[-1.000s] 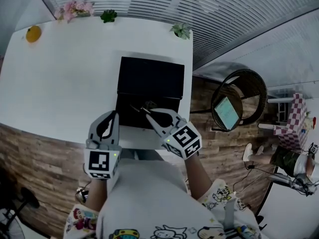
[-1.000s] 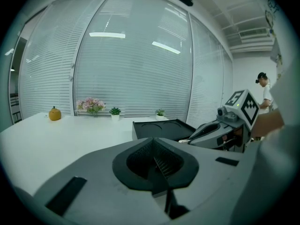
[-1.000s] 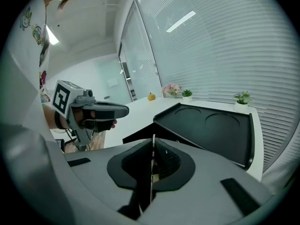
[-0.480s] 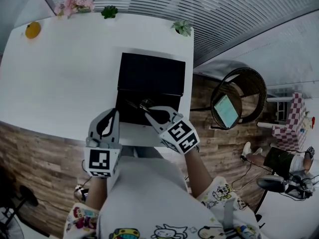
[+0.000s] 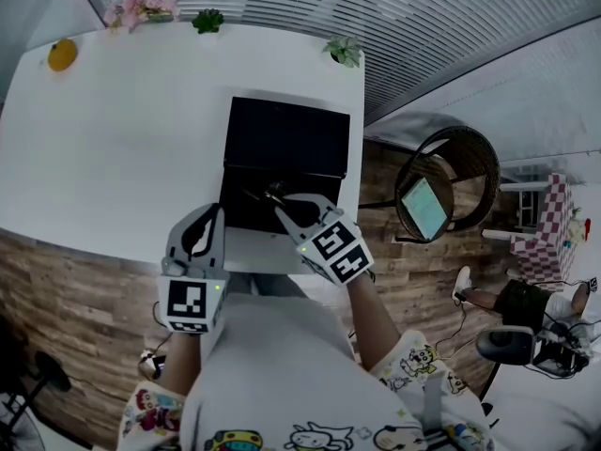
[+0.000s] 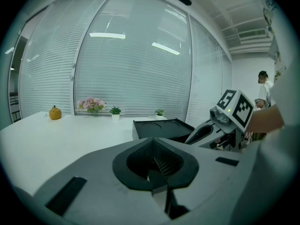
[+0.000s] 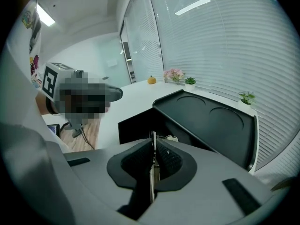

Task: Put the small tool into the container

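— Status?
— Right gripper [image 5: 280,206] pinches the small metal tool [image 7: 152,144] over the open black container [image 7: 133,125] at the table's [image 5: 113,148] near edge.
— Left gripper [image 5: 215,216]?
— Jaws together, empty, beside the container's near-left corner.

A white desk [image 5: 122,139] with a rounded near edge fills the upper left and middle of the head view. A black container [image 5: 282,172] sits directly on it toward its right side, close to the near edge. Its lid [image 7: 211,121] lies open toward the top of the frame, with two shallow round recesses in it. Along the desk's far edge stand an orange fruit [image 5: 62,54] at the upper left, a pink flower bunch [image 5: 141,9], a small green plant [image 5: 208,21] just right of the flowers, and another small plant [image 5: 344,51] at the right corner. All four are well apart from the container.
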`<state>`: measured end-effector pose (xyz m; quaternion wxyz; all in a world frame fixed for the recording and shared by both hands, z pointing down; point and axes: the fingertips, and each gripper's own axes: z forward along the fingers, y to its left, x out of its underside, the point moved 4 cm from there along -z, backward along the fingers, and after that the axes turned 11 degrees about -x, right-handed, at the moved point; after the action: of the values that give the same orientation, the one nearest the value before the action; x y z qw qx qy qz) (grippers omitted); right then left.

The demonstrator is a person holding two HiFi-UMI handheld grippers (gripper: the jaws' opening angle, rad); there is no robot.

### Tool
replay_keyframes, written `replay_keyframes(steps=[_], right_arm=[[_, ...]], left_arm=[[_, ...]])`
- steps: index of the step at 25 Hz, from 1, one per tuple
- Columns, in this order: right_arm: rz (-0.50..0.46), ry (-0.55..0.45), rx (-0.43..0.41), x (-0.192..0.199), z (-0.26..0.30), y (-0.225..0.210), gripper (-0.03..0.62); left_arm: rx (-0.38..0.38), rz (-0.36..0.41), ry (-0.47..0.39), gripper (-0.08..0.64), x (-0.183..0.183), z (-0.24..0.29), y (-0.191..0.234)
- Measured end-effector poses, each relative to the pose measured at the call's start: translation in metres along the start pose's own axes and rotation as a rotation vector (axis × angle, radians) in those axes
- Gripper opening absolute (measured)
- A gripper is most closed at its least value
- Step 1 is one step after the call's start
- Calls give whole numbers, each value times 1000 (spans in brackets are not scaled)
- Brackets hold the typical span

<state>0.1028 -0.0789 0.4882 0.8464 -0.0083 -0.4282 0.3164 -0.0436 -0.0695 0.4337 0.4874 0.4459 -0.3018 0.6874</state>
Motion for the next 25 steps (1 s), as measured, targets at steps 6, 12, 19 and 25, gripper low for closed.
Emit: replay_keyframes(steps=[6,12,19,25], right_arm=[[-59,49,46,0,2,-3,15],[-72,76,73,0,3,-9,23],[-75,100,75,0,6,-13,31],[-82,120,87,0,10,-16,35]], left_arm=[[-3,1,-4,5,0,-1,2],[-12,-24,7,6,1,-1,4],[-14,-13,6,5,1,2,5],[-11,-24,17,5,3,3,7]])
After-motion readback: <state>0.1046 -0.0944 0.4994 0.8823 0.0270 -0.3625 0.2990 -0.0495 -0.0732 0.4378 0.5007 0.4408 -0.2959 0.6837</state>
